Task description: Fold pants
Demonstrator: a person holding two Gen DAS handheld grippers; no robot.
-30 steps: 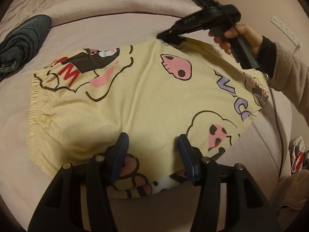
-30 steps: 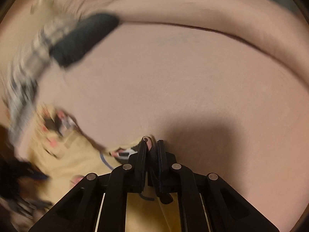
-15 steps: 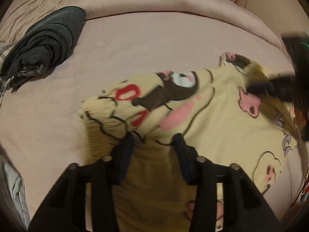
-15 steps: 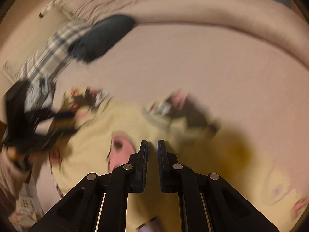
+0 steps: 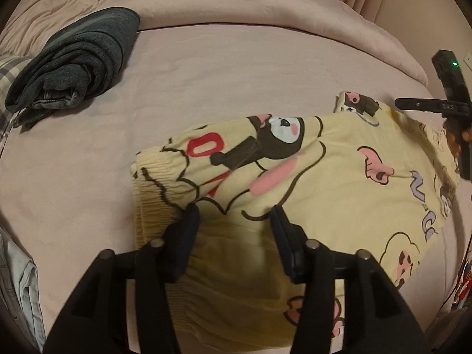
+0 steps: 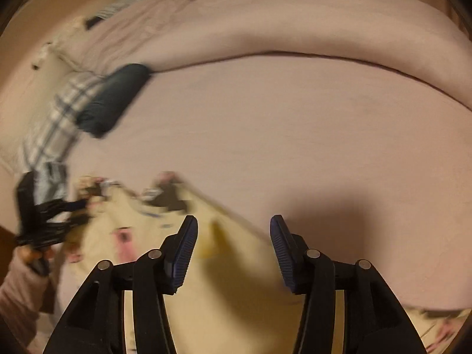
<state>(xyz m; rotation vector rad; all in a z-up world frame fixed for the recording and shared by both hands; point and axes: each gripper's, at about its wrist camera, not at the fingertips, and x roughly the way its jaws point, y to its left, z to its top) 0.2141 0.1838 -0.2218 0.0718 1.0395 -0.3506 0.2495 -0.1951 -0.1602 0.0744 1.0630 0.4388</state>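
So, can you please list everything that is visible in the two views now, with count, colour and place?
pants: one, yellow with cartoon print, flat on the bed, under both grippers
bed: one, pink cover, fills both views
dark garment: one, dark grey, folded, far left on the bed
plaid cloth: one, grey and white, at the bed's left edge
pale fabric: one, light blue, lower left edge of the left view
left gripper: one, black with blue pads, over the waistband, jaws opening, nothing pinched
right gripper: one, black with blue pads, over the pants' far edge, jaws opening, nothing pinched
sleeve: one, pale, behind the left gripper
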